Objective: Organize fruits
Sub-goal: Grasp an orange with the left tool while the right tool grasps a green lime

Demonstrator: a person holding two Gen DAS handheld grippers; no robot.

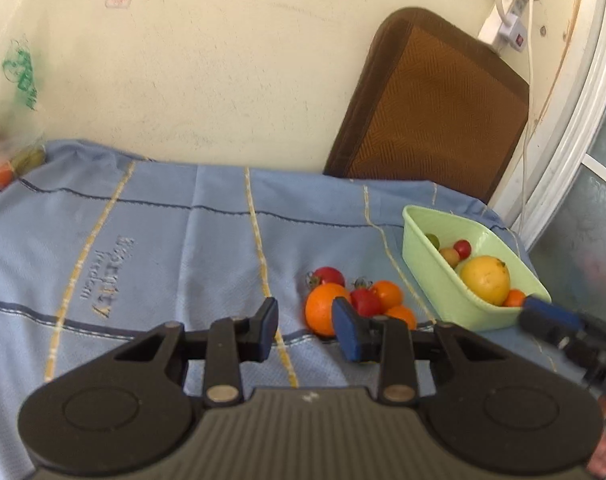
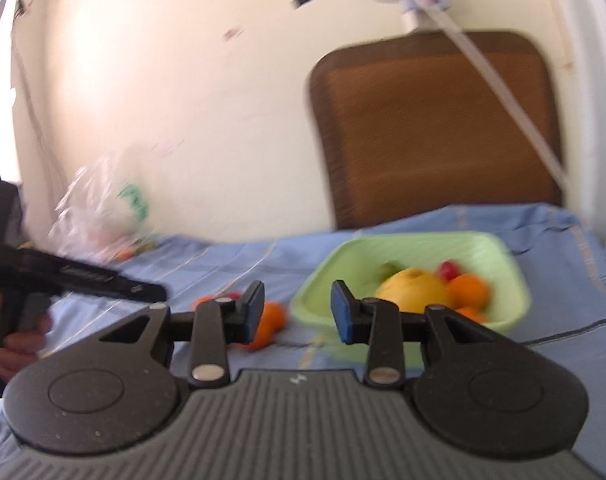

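Note:
A light green tub [image 1: 419, 236] sits on the blue cloth at the right, holding a yellow fruit [image 1: 485, 279], small tomatoes and an orange piece. Beside it on the cloth lies a cluster: a large orange [image 1: 323, 310], small oranges [image 1: 387, 294] and red tomatoes [image 1: 329, 276]. My left gripper [image 1: 305, 330] is open and empty, just in front of the cluster. My right gripper [image 2: 297, 312] is open and empty, hovering before the tub [image 2: 343, 264]; it also shows in the left wrist view [image 1: 551, 320] by the tub's near corner. The right wrist view is blurred.
A clear plastic bag [image 1: 11, 120] with more fruit lies at the far left by the wall. A brown cushion [image 1: 427, 108] leans on the wall behind the tub. A power strip and cable [image 1: 515, 20] hang at the upper right. The blue cloth [image 1: 163, 248] covers the surface.

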